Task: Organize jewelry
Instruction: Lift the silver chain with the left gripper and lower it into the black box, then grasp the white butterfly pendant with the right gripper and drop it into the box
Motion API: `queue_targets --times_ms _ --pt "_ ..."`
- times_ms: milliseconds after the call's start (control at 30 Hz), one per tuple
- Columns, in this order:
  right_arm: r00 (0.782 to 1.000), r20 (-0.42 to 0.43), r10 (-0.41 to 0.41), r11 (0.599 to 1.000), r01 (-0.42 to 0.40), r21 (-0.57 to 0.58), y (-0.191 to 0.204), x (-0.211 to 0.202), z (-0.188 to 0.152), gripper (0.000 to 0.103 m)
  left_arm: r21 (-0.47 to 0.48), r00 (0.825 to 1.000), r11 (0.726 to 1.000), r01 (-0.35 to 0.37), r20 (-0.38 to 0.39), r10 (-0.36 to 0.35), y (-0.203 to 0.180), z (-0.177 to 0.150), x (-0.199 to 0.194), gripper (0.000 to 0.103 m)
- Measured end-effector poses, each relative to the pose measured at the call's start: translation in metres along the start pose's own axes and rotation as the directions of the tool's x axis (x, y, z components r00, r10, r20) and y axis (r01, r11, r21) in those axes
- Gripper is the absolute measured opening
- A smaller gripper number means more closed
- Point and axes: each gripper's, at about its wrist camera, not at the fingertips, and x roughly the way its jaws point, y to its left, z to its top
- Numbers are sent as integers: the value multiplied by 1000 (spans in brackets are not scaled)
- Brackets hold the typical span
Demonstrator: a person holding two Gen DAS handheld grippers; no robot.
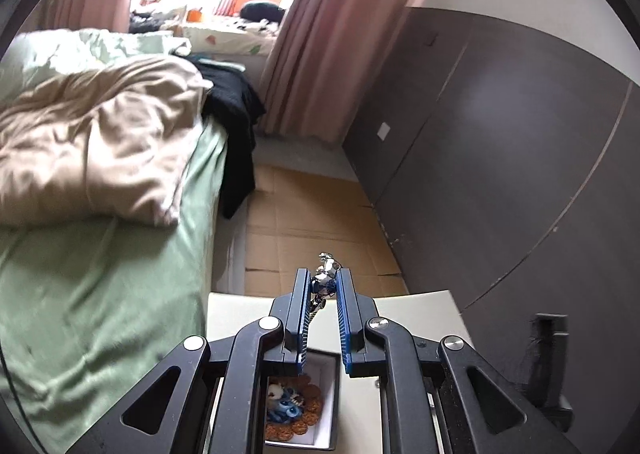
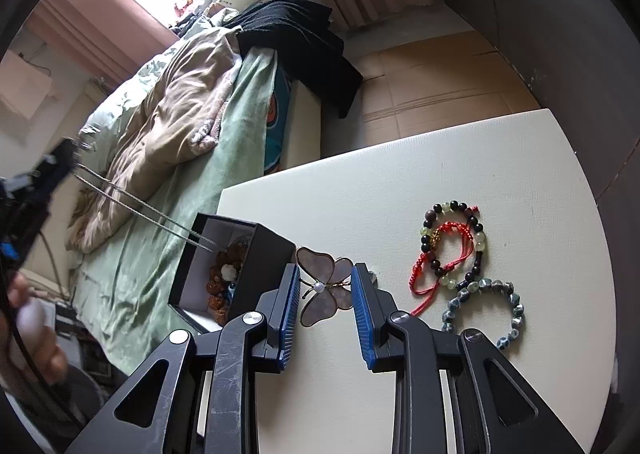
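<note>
My left gripper (image 1: 324, 283) is shut on a silver chain necklace (image 1: 326, 268) with a metal pendant, held high above the black jewelry box (image 1: 326, 402). The box holds brown beads and a blue piece (image 1: 294, 408). In the right wrist view the left gripper (image 2: 60, 158) is at the far left and the chain (image 2: 148, 214) hangs down into the box (image 2: 264, 250). My right gripper (image 2: 325, 274) is open, its fingers either side of a butterfly brooch (image 2: 326, 288) with a pearl, lying on the white table (image 2: 400, 182).
Three bracelets lie right of the brooch: a dark bead one (image 2: 478, 238), a red cord one (image 2: 430, 274), a grey-blue stone one (image 2: 516, 310). A bed with green sheet (image 2: 168, 254) is left of the table. A dark wardrobe (image 1: 520, 158) stands on the right.
</note>
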Motion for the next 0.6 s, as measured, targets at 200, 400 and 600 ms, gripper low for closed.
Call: queue_targets --times_ms 200,400,600 --pt "1000 0 -4 1000 4 -4 3 2 -3 28 -42 997 999 14 -75 -17 17 -24 26 13" --pt "1000 10 -2 1000 2 -6 7 3 -5 27 -47 991 999 -8 -131 2 27 -34 41 13" --pt "998 42 41 999 -41 -2 14 1 -7 28 -44 981 998 -48 -193 38 31 -40 56 13"
